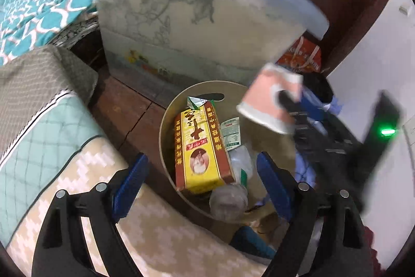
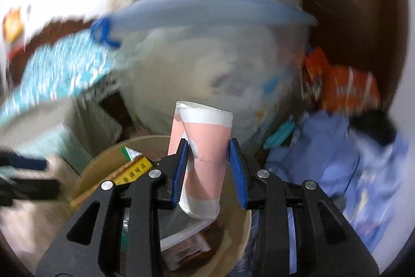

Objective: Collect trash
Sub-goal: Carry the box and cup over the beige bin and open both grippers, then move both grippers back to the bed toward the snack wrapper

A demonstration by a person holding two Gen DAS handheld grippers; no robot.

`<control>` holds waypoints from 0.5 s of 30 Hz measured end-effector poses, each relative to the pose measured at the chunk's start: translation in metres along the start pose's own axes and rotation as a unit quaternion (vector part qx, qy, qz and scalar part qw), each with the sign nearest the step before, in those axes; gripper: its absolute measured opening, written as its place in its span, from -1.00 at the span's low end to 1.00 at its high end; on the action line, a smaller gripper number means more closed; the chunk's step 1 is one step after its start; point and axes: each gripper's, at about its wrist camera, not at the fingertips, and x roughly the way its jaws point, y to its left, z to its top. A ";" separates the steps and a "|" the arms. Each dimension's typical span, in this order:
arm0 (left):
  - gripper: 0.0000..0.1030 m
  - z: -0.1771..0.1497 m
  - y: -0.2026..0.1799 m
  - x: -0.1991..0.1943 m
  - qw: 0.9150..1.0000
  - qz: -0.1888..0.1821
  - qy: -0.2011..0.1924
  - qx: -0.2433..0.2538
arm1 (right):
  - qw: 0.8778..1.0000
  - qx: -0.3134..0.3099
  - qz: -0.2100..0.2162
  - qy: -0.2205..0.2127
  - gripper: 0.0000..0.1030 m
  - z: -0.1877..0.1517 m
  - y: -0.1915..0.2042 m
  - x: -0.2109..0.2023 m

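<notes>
While a large lidded tub [image 1: 181, 25] stands behind the round tan bin [image 1: 166, 126], the right gripper [image 2: 208, 168] clamps a crushed pink paper cup [image 2: 205, 147] over it. Left gripper [image 1: 202, 183] gapes empty above a yellow carton [image 1: 199, 147].

A lived-in bedroom in a home.
A bed with a teal-and-white patterned quilt [image 1: 39, 9] and a checked pillow [image 1: 33, 85] stands beside a dark wooden floor [image 1: 124, 110]. On the floor stand a big lidded plastic storage box [image 1: 186, 25] with blue clip handles, a round tan wastebasket [image 1: 166, 121] filled with household packaging, and a heap of blue clothing [image 2: 345, 165] against a white wall [image 1: 376, 69].
</notes>
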 end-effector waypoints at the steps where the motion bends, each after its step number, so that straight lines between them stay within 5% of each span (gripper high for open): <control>1: 0.58 -0.003 0.003 -0.007 1.000 -0.004 -0.002 -0.007 | 0.999 -0.024 0.026 0.022 -0.27 -0.001 0.009 0.010; 2: 0.58 -0.006 0.004 -0.013 1.000 -0.007 -0.003 -0.012 | 0.997 -0.040 0.052 0.041 -0.15 -0.003 0.016 0.018; 3: 0.58 -0.009 0.007 -0.019 1.000 -0.011 -0.004 -0.016 | 0.996 -0.050 0.061 0.052 0.29 -0.005 0.022 0.021; 5: 0.58 -0.014 0.008 -0.029 1.000 -0.012 -0.005 -0.018 | 0.996 -0.058 0.057 0.029 0.57 -0.010 0.027 0.013; 15: 0.59 -0.050 0.025 -0.093 0.999 -0.022 -0.033 -0.024 | 0.997 0.040 0.067 -0.010 0.56 -0.036 -0.005 -0.059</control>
